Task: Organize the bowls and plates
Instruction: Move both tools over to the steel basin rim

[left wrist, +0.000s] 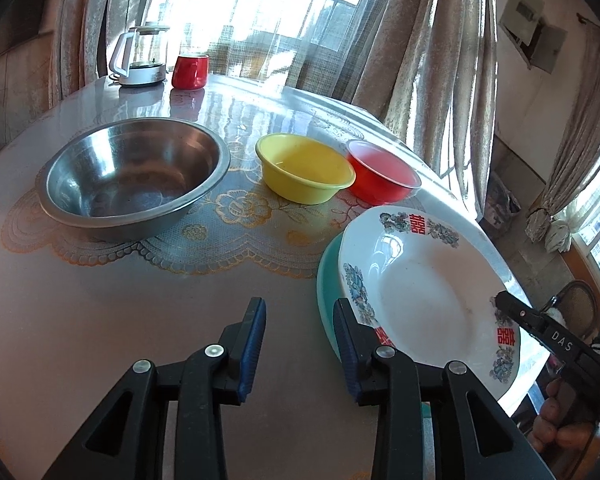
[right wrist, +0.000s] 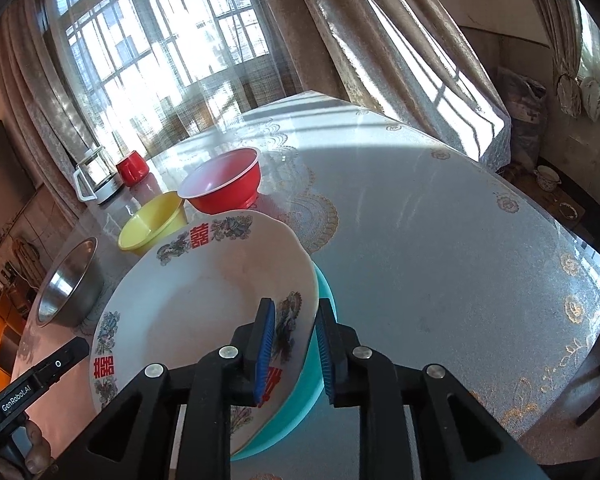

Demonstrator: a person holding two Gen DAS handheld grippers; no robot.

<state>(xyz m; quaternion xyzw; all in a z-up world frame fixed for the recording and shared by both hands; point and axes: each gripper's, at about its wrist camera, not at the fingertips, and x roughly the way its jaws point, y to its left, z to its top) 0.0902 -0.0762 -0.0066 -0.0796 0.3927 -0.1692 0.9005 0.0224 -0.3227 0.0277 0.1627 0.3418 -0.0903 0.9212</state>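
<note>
White plate: stiff, glossy, breakable; best gripped at its rim.
Right gripper: jaws straddle that rim, gap showing.
Left gripper: jaws wide, empty.

You face a table under a lace-patterned cover; beyond the table, barred windows admit strong daylight through sheer beige curtains; a kettle stands at the table's far edge.

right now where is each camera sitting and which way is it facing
Left wrist: on the left tool, open, low over the table, facing the steel bowl, yellow bowl and window.
Right wrist: on the right tool, straddling the white plate's rim, facing the window.
Shared: white plate on teal plate, bowls, each other's tool.
</note>
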